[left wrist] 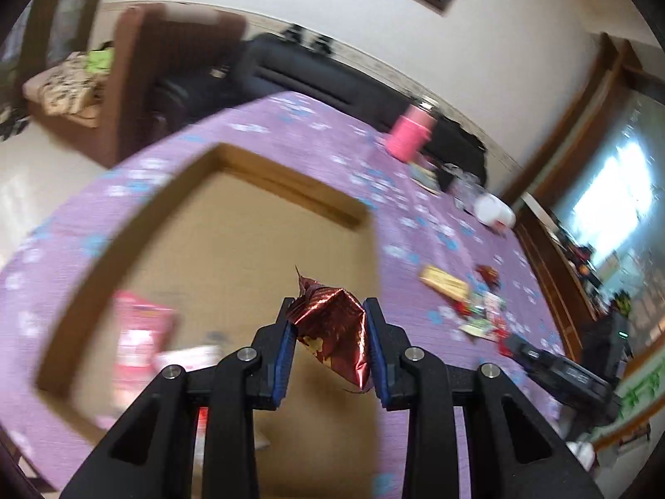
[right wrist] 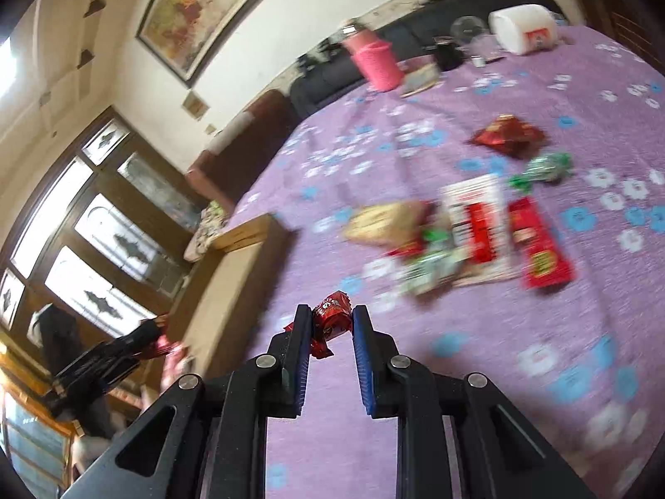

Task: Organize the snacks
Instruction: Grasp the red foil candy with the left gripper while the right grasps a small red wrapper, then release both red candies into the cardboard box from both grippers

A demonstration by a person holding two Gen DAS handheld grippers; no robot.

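A: Snacks first, from the left wrist view; the left hand-held gripper (left wrist: 331,343) has its blue pads pressed on a crinkled dark red foil packet (left wrist: 332,332), held above the open cardboard box (left wrist: 216,249); inside the box, low on the left, lies a pink packet (left wrist: 139,332), blurred.

B: And what does the box sit on?

A: A surface under a purple flowered cloth (left wrist: 291,124); to the right of the box a small heap of snacks (left wrist: 469,299) lies on the cloth, well apart from the held packet; a pink cup (left wrist: 409,133) stands at the far edge, and a white tub (left wrist: 494,210) lies nearer the right side.

B: Now the right wrist view?

A: The right hand-held gripper (right wrist: 331,322) is clamped narrow on a small red wrapped sweet (right wrist: 330,320), lifted over the cloth (right wrist: 457,374); beyond it lies the heap: a long red packet (right wrist: 536,245), a red and white packet (right wrist: 478,224), a green wrapped sweet (right wrist: 544,168) and a dark red foil bag (right wrist: 509,135) set apart farther back; the box (right wrist: 245,258) is to the left, and the other gripper (right wrist: 120,353) shows beside it, too blurred to read its load from here.
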